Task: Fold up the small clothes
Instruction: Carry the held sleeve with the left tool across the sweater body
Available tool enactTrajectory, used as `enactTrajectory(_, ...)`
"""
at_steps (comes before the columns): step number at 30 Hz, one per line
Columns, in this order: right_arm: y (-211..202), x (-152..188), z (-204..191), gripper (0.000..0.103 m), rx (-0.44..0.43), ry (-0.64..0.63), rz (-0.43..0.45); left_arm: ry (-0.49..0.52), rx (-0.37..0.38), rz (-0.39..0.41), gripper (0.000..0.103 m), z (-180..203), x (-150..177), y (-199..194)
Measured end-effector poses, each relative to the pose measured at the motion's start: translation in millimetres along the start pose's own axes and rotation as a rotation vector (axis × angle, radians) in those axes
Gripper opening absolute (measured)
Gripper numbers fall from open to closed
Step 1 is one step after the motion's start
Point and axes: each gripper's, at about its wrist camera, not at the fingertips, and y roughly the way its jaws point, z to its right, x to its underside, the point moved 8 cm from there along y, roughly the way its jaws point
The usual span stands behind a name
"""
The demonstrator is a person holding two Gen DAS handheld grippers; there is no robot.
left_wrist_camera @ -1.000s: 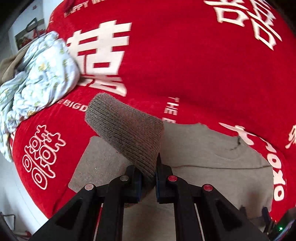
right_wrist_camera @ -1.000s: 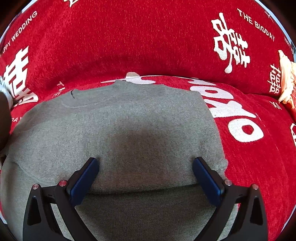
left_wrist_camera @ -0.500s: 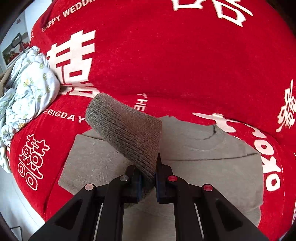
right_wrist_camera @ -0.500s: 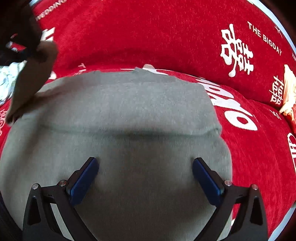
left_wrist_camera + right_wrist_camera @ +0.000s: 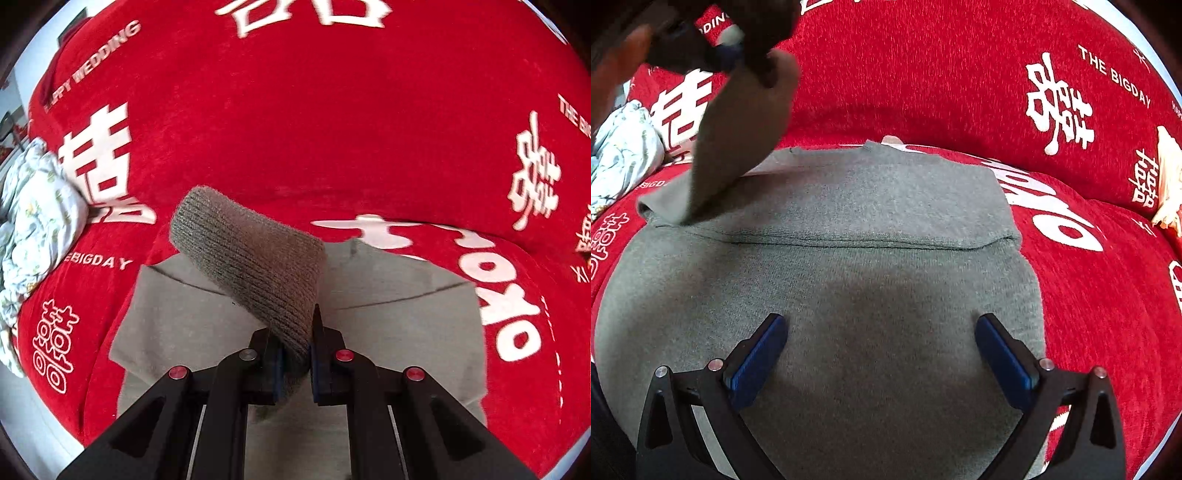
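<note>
Left wrist view, and the left gripper (image 5: 296, 360) has its jaws pinched tight on the ribbed cuff of a sleeve (image 5: 255, 266), the knit squeezed flat between the blue pads. That sleeve belongs to a grey knitted sweater (image 5: 399, 332), which lies spread on a red sofa cover (image 5: 314, 140) printed with white characters and English lettering ("THE BIGDAY" reads clearly at the left). The cuff arches up and away from the jaws, well clear of the sweater body below it.

Over to the right wrist view: the right gripper (image 5: 881, 350) hovers over the lower half of the sweater (image 5: 871, 295) with its fingers spread wide, blue pads well apart and nothing between them. A shadow sits on the knit directly between the two fingers. Across the middle of the sweater runs a straight horizontal fold line, with the upper panel lying flat on top of the lower one. At upper left of this view the sleeve (image 5: 738, 140) hangs taut from the dark, blurred left gripper (image 5: 738, 40), its lower end still joined to the sweater's shoulder near the left edge.

A crumpled pale blue floral garment (image 5: 40, 221) sits at the far left of the sofa cover (image 5: 960, 74), apart from the sweater, and it shows in the right wrist view too (image 5: 624, 155). A cream-coloured fringed item (image 5: 1169, 184) peeks in at the right edge (too cut off to identify).
</note>
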Motion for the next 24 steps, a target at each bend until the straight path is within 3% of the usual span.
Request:
enactTrajectory(8,-5.7,6.3,2.7,0.102,-0.026,0.004,0.016,0.080,0.035,-0.004,0.012,45.6,4.8,-1.4)
enactTrajectory(18,-9.3,10.9,9.0,0.102,-0.054,0.023,0.035,0.137,0.091,-0.022,0.012,68.6,8.7,2.9)
enactTrajectory(24,-14.5,15.5,8.1,0.102,-0.046,-0.009,0.055,0.166,0.186,-0.075,0.012,88.0,19.7,12.1)
